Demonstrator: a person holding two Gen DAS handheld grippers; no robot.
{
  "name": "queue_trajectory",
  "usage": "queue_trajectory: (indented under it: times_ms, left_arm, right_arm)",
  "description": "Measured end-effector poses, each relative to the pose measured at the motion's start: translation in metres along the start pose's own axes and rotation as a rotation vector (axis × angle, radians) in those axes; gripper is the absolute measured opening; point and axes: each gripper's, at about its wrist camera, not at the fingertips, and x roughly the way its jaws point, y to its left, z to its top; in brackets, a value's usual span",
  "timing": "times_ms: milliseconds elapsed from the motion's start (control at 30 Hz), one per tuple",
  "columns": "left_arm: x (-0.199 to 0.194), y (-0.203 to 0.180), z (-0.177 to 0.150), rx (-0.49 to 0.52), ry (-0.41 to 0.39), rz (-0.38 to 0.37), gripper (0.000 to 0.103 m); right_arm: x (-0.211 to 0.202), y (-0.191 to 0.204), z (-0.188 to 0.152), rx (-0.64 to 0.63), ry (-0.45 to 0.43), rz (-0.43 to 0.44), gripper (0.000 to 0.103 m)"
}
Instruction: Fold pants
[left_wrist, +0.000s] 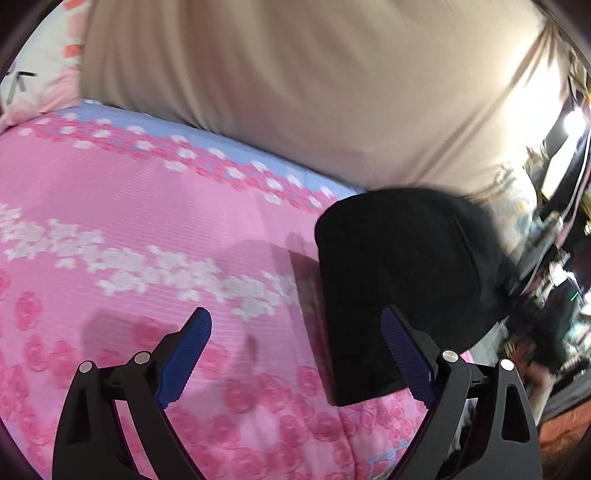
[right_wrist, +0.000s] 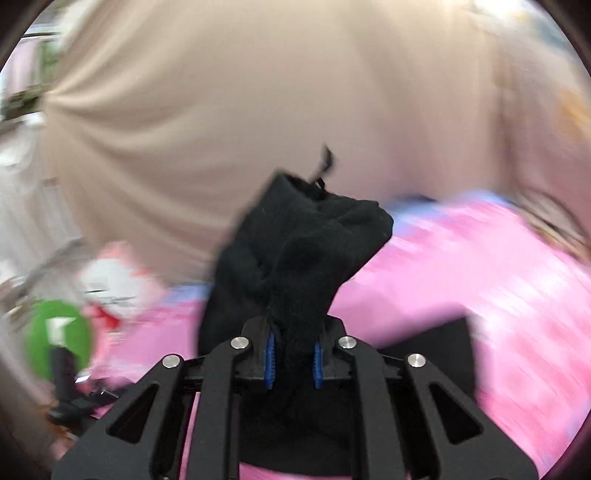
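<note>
Right tool (right_wrist: 293, 363): blue pads clamped on a bunch of the black pants (right_wrist: 295, 251), fabric standing up from the jaws toward 12 o'clock, a loose drawstring poking off the top edge. Frame is motion-blurred. Pink floral bedspread (right_wrist: 461, 266) behind and to 3 o'clock of the cloth, beige curtain (right_wrist: 240, 92) filling the upper half. Green rounded object (right_wrist: 55, 332) at 9 o'clock, too blurred to identify

Left tool (left_wrist: 295, 358): jaws wide apart, nothing between the pads, hovering over the bed. In the left wrist view the pants (left_wrist: 399, 288) are a dark folded slab on the bedspread (left_wrist: 129, 221) at roughly 2 o'clock from the tool, its near edge just beside the right-hand finger; contact unclear. Blue band of the bedspread at 12 o'clock, patterned pillow (left_wrist: 44, 74) at 10 o'clock, curtain (left_wrist: 314, 81) behind
</note>
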Motion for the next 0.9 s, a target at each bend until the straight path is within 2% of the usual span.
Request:
queue_trajectory:
  times_ms: [100, 133, 200, 267, 300, 400, 533, 600, 667, 700, 733, 767, 800, 833, 867, 900]
  left_arm:
    - [0.034, -0.016, -0.002, 0.000, 0.074, -0.068, 0.091]
    - [0.044, -0.021, -0.003, -0.005, 0.099, -0.092, 0.091]
    - [0.065, -0.035, -0.003, -0.014, 0.150, -0.120, 0.091]
    - [0.080, -0.045, -0.003, -0.034, 0.185, -0.149, 0.091]
    - [0.086, -0.048, -0.004, -0.047, 0.203, -0.167, 0.091]
    - [0.116, -0.054, -0.005, -0.109, 0.267, -0.190, 0.091]
    - [0.157, -0.050, -0.014, -0.187, 0.356, -0.203, 0.091]
    - [0.179, -0.044, -0.020, -0.247, 0.400, -0.218, 0.090]
    - [0.180, -0.045, -0.016, -0.258, 0.363, -0.234, 0.090]
    - [0.183, -0.045, -0.014, -0.259, 0.367, -0.242, 0.074]
    - [0.184, -0.045, -0.013, -0.258, 0.367, -0.236, 0.050]
    - [0.185, -0.044, -0.011, -0.254, 0.365, -0.235, 0.040]
    - [0.183, -0.045, -0.009, -0.247, 0.364, -0.245, 0.022]
    - [0.179, -0.046, -0.006, -0.234, 0.354, -0.253, 0.017]
    - [0.168, -0.049, 0.000, -0.207, 0.335, -0.261, 0.015]
    - [0.156, -0.052, 0.006, -0.180, 0.316, -0.259, 0.014]
  right_arm:
    - [0.037, -0.052, -0.041, 0.020, 0.164, -0.201, 0.021]
    - [0.040, -0.064, -0.050, 0.048, 0.176, -0.189, 0.022]
    - [0.022, -0.067, -0.046, 0.087, 0.137, -0.132, 0.035]
    - [0.002, -0.062, -0.032, 0.043, 0.055, -0.141, 0.067]
    - [-0.006, -0.058, -0.024, 0.009, 0.013, -0.150, 0.070]
    - [-0.007, -0.064, -0.013, 0.000, -0.003, -0.141, 0.073]
    - [0.020, -0.101, -0.020, 0.119, 0.085, -0.088, 0.077]
    - [0.032, -0.115, -0.028, 0.189, 0.135, -0.024, 0.077]
    - [0.042, -0.124, -0.031, 0.262, 0.161, 0.038, 0.079]
    - [0.049, -0.128, -0.032, 0.302, 0.179, 0.079, 0.079]
    - [0.057, -0.132, -0.036, 0.358, 0.195, 0.121, 0.079]
    - [0.064, -0.133, -0.038, 0.381, 0.208, 0.146, 0.065]
    - [0.066, -0.128, -0.037, 0.363, 0.209, 0.137, 0.058]
    - [0.064, -0.120, -0.034, 0.331, 0.202, 0.131, 0.043]
    - [0.060, -0.111, -0.030, 0.313, 0.195, 0.137, 0.036]
    - [0.052, -0.097, -0.023, 0.292, 0.182, 0.157, 0.034]
